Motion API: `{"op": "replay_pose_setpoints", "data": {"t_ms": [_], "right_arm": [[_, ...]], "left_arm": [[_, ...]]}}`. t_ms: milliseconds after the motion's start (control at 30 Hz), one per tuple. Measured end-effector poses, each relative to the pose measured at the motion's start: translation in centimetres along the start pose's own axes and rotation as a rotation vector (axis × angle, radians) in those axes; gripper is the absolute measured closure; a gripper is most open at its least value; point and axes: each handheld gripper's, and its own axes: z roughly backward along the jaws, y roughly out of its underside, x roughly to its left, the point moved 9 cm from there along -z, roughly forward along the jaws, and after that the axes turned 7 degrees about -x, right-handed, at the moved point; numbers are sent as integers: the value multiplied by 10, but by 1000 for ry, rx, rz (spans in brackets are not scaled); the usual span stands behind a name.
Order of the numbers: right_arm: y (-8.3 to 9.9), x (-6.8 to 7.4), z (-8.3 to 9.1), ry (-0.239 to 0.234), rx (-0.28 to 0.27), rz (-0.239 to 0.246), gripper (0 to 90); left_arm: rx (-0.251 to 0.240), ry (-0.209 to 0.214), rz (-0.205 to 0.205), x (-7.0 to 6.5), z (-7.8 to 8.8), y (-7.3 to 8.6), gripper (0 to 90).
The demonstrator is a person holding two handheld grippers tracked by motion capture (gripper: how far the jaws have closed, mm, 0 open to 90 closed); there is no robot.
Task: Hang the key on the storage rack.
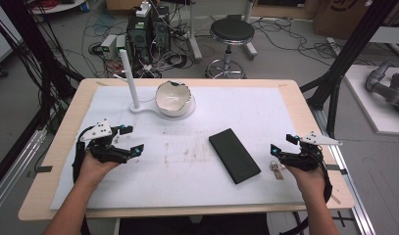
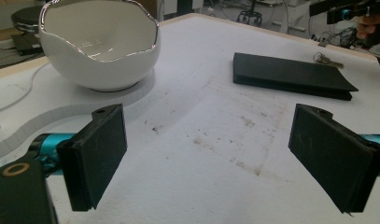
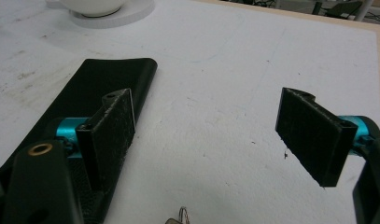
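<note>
A white bowl point(image 1: 175, 98) with a wavy silver rim sits on a white stand at the back of the mat; it also shows in the left gripper view point(image 2: 99, 46). A flat black case point(image 1: 234, 155) lies right of centre, and is seen as well in both gripper views point(image 2: 290, 74) point(image 3: 99, 88). A small bunch of keys point(image 1: 275, 169) rests just right of the case. My left gripper point(image 1: 132, 139) point(image 2: 213, 156) hovers open at the mat's left, empty. My right gripper point(image 1: 283, 144) point(image 3: 211, 135) is open and empty above the keys, beside the case's near end.
A white post point(image 1: 131, 78) rises from the stand point(image 1: 138, 108) left of the bowl. The white mat point(image 1: 285, 107) covers most of the wooden table point(image 1: 305, 112). Behind the table are a stool point(image 1: 231, 32), computer boxes and cables on the floor.
</note>
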Motion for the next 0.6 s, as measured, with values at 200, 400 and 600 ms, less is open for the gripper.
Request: {"op": "replay_pose_setpoints", "data": {"t_ms": [200,400,600], "right_arm": [[0,-2,3,8,-5,-5,201],[1,-6,5,21,-11,-12,200],[2,0,5,-2,0,-16,200]], "left_arm": [[8,-4,-3,1,-2,1,116],[17,7,-15,-3,-2,1,116],[20,13,-16,-3,-2,2,116]]}}
